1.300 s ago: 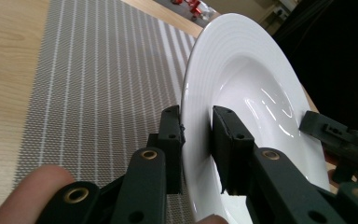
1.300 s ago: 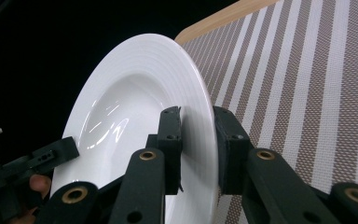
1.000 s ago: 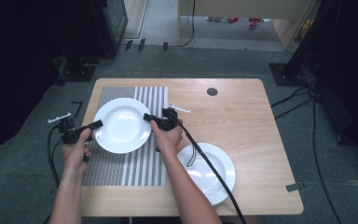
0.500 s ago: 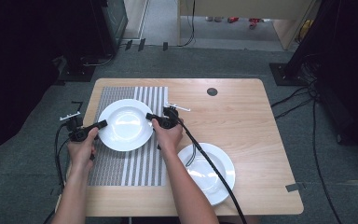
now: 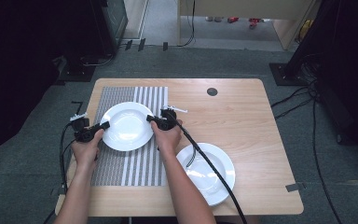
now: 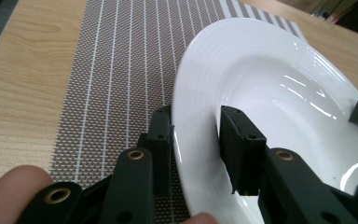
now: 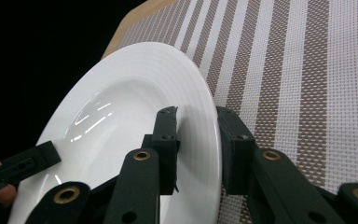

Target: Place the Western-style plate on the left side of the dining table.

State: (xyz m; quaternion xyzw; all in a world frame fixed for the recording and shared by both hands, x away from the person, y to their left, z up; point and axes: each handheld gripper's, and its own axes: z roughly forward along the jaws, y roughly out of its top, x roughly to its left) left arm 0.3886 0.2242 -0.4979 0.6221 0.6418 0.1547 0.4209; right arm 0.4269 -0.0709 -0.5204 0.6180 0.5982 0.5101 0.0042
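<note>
Over the striped placemat, left gripper clamped on the near white plate's left rim, right gripper clamped on its right rim, plate seemingly empty, second white plate bare at front right of wooden table.

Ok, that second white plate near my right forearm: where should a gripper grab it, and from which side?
Probably the wide flat rim, from the table's open right side. The second plate lies flat with a sunken centre, so only its rim suits two jaws, as on the plate on the striped mat. The right gripper's cable crosses its left part.
</note>
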